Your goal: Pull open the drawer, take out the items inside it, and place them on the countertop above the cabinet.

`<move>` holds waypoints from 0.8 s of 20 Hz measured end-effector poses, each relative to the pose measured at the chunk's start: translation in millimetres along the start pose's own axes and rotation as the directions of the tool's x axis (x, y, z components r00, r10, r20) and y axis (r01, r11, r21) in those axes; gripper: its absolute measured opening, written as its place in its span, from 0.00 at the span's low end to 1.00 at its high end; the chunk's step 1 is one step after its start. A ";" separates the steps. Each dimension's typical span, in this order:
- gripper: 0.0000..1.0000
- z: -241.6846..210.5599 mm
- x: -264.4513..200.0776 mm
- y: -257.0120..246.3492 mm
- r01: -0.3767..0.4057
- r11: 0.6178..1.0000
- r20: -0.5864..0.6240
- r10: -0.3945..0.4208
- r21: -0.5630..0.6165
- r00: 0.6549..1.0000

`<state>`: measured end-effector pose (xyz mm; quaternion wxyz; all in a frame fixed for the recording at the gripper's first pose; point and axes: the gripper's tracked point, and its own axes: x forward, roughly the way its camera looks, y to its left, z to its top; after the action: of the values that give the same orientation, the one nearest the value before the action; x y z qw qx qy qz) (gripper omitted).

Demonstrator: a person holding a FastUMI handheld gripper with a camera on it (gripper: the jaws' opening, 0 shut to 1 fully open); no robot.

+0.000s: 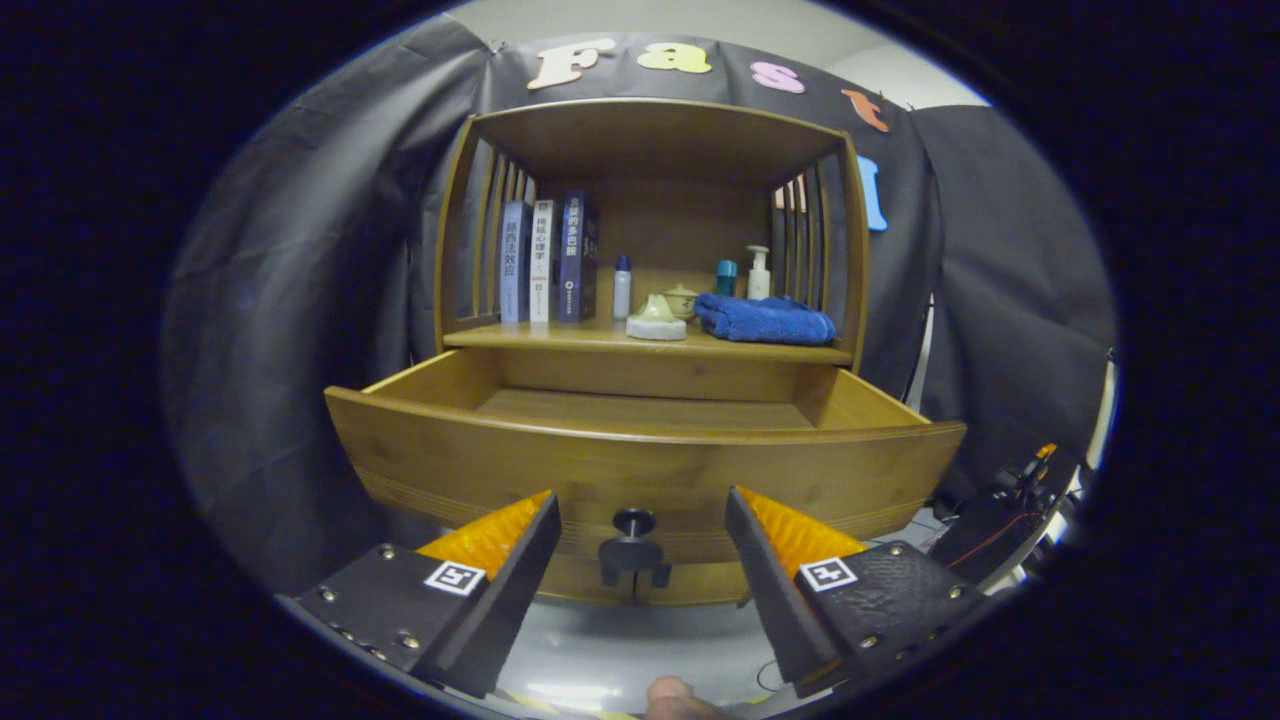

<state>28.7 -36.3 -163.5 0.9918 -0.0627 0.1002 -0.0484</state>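
Fingers (640, 520) apart, flanking drawer (640, 465) knob (633, 522).

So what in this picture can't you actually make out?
- Front part of the floor of the open wooden drawer, gripper view: its tall front panel blocks it, so anything lying there is hidden.
- Small bottles at the back of the shelf, such as the white pump bottle: too small to identify contents.
- Pale ceramic pieces beside the folded blue towel: exact shape unclear.
- The tool is open, its fingers either side of the black drawer knob, not touching it.
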 end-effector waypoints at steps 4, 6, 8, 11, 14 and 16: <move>0.99 -9.3 19.8 2.7 -0.007 1.000 -0.001 0.007 0.019 1.000; 0.99 -15.5 31.4 -1.2 0.011 0.999 -0.014 -0.010 0.036 1.000; 0.99 -16.9 32.8 -2.2 0.030 0.998 -0.004 -0.030 0.056 1.000; 1.00 -19.2 36.2 2.1 0.037 0.999 0.026 -0.037 0.024 0.999; 1.00 -31.5 45.7 10.2 0.019 0.999 -0.011 -0.019 0.031 1.000; 1.00 -43.9 52.8 15.1 0.007 1.000 -0.067 -0.005 0.029 0.998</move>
<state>72.5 -32.2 -218.4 0.9885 -0.0470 0.1326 -0.0551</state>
